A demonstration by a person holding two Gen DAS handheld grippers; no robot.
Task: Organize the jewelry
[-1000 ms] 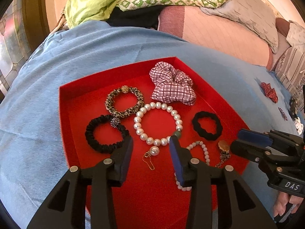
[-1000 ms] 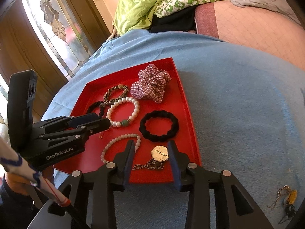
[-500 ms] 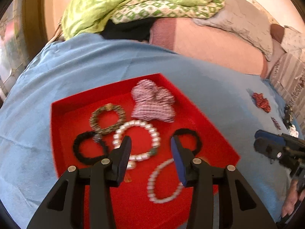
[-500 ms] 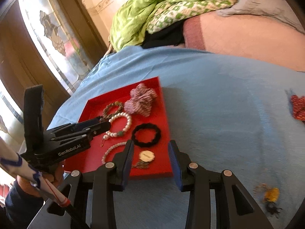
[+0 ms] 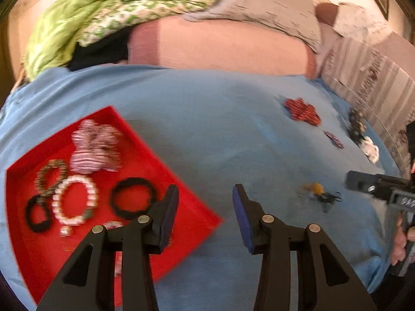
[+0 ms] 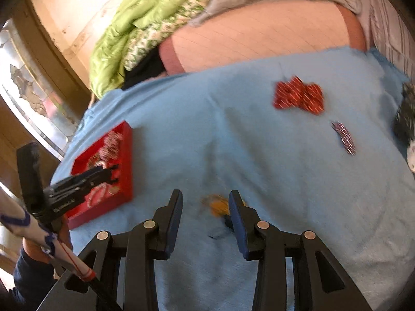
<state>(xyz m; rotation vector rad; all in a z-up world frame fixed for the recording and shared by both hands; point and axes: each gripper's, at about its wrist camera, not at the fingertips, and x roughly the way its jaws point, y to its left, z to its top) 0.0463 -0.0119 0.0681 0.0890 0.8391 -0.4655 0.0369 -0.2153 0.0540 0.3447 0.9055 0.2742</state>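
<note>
**Reaching for the loose yellow piece while the tray waits**

The red tray (image 5: 197, 215) is sitting on the blue bedspread (image 5: 220, 129), already holding a good share of the jewelry: a pearl bracelet (image 5: 75, 199), a black hair tie (image 5: 133, 200), a plaid scrunchie (image 5: 96, 147) and a beaded band (image 5: 50, 176), all lying flat inside its low walls so nothing is sliding off the soft bed. Well apart from the tray, more pieces are lying scattered on the bedspread: a small yellow trinket with a chain (image 6: 219, 204), a red patterned scrunchie (image 6: 298, 96) and a small striped clip (image 6: 343, 137).

The right hand-held gripper (image 6: 205, 207) is hovering with its fingers parted and nothing pinched between them, the yellow trinket showing in the gap but not touched, as far as the blur allows me to tell. It looks as though this piece is the next to be collected, since it is lying nearest the tray.

The left hand-held gripper (image 5: 205, 207) is likewise standing partly open and empty, its left finger over the tray's near corner and its right over bare cloth, probably waiting to help or to steady the tray.

Behind it all, a green quilt (image 5: 85, 18) is lying heaped at the far end of the bed, out of the way.
</note>
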